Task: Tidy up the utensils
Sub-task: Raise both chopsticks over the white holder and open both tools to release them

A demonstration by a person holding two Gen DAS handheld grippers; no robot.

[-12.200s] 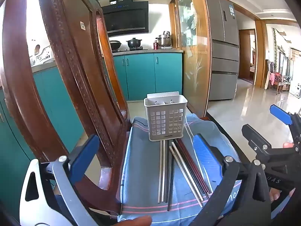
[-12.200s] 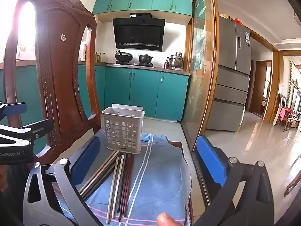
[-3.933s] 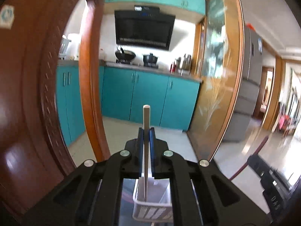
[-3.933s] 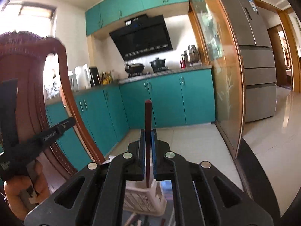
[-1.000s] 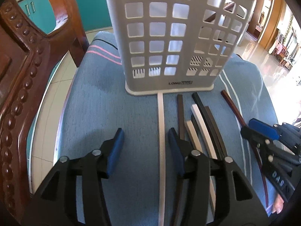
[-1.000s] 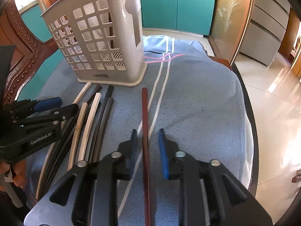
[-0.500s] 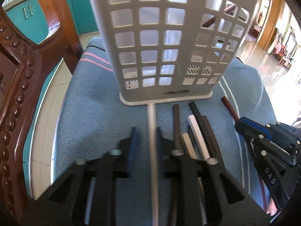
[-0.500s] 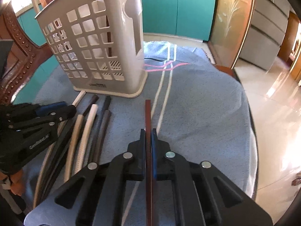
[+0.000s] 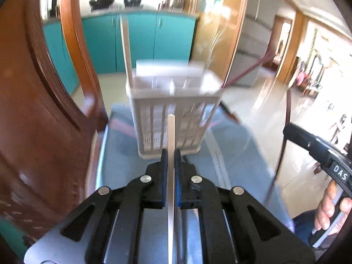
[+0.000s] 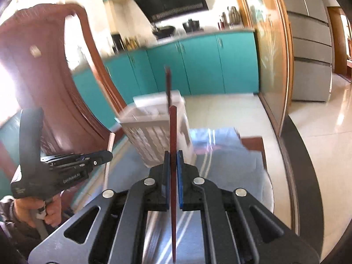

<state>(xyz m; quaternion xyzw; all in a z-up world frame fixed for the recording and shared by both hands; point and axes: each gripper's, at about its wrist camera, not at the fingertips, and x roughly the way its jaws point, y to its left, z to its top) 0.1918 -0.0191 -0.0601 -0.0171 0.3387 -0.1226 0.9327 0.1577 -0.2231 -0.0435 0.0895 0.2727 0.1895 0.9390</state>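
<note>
My left gripper (image 9: 171, 156) is shut on a pale cream chopstick (image 9: 171, 132) and holds it lifted in front of the grey slotted utensil basket (image 9: 173, 118). A cream chopstick (image 9: 126, 50) and a dark red one (image 9: 248, 70) stand in the basket. My right gripper (image 10: 173, 158) is shut on a dark red chopstick (image 10: 173, 136), raised before the basket (image 10: 154, 129), where another red chopstick (image 10: 167, 83) stands. The left gripper with its cream chopstick (image 10: 110, 145) shows at the left of the right wrist view.
The basket stands on a blue towel (image 9: 233, 145) over a chair seat. The carved wooden chair back (image 9: 44, 92) rises close on the left. The seat's right edge (image 10: 292, 149) drops to the tiled floor. Teal cabinets stand behind.
Both grippers have lifted off the towel, each carrying the chopstick it closed on, and now tilt up toward the basket. The views are motion-blurred.
</note>
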